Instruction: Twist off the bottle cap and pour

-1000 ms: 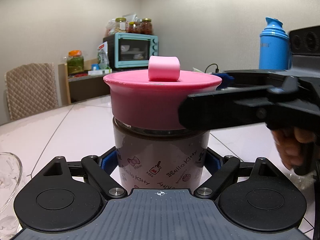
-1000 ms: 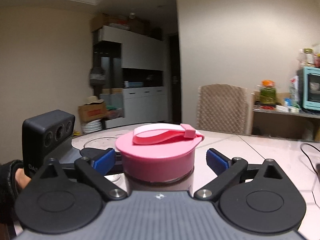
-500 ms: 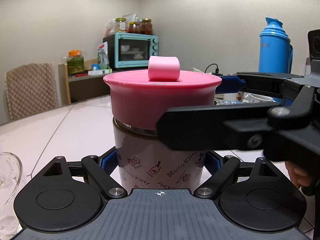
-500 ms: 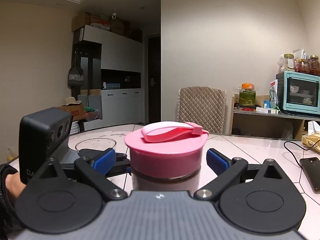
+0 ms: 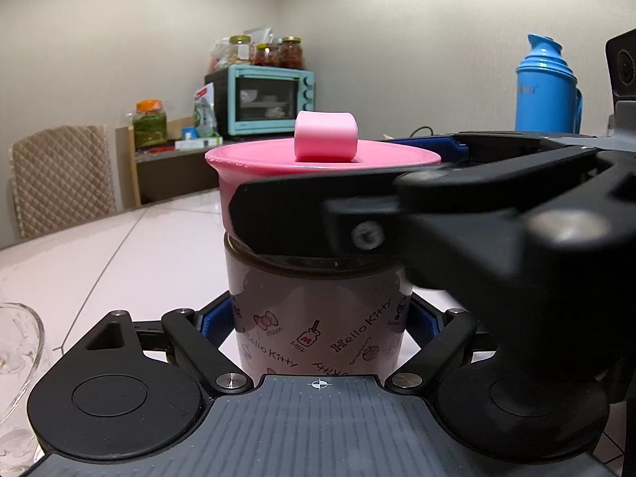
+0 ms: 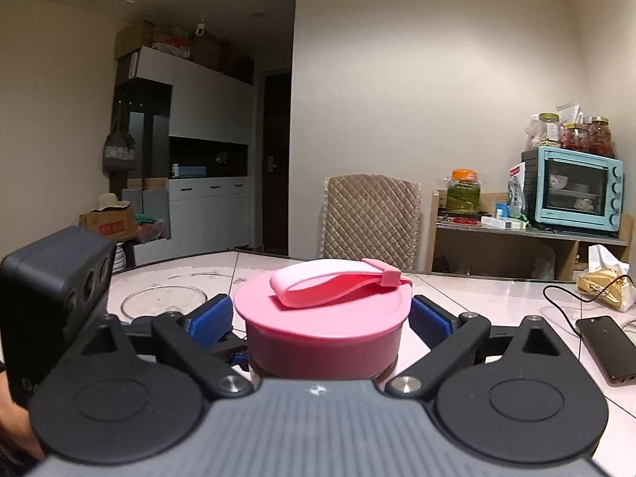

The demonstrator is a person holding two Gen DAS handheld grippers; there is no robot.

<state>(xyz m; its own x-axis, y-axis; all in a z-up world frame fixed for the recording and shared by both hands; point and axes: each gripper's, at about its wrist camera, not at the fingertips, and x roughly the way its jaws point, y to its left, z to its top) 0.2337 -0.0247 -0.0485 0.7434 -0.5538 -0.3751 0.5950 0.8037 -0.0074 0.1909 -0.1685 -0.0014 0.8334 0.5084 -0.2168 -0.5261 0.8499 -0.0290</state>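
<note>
A brown Hello Kitty bottle (image 5: 318, 306) stands upright on the white table, and my left gripper (image 5: 318, 322) is shut on its body. Its wide pink cap (image 5: 278, 159) carries a pink strap loop (image 6: 334, 282). My right gripper (image 6: 321, 320) comes in from the right at cap height with its jaws closing. Its blue pads (image 6: 210, 318) meet the two sides of the pink cap (image 6: 322, 334). In the left wrist view one black finger (image 5: 310, 218) of the right gripper crosses the front of the cap and hides its lower edge.
A clear glass bowl (image 6: 163, 302) sits on the table past the bottle, with its rim at the edge of the left wrist view (image 5: 16, 338). A phone (image 6: 604, 342) with a cable and a tissue pack (image 6: 604, 278) lie to the right. A blue thermos (image 5: 546, 87) stands behind.
My right gripper has pushed further along the cap and swung round it, and its jaws have narrowed from clear of the cap onto its sides. The left gripper and bottle stayed still.
</note>
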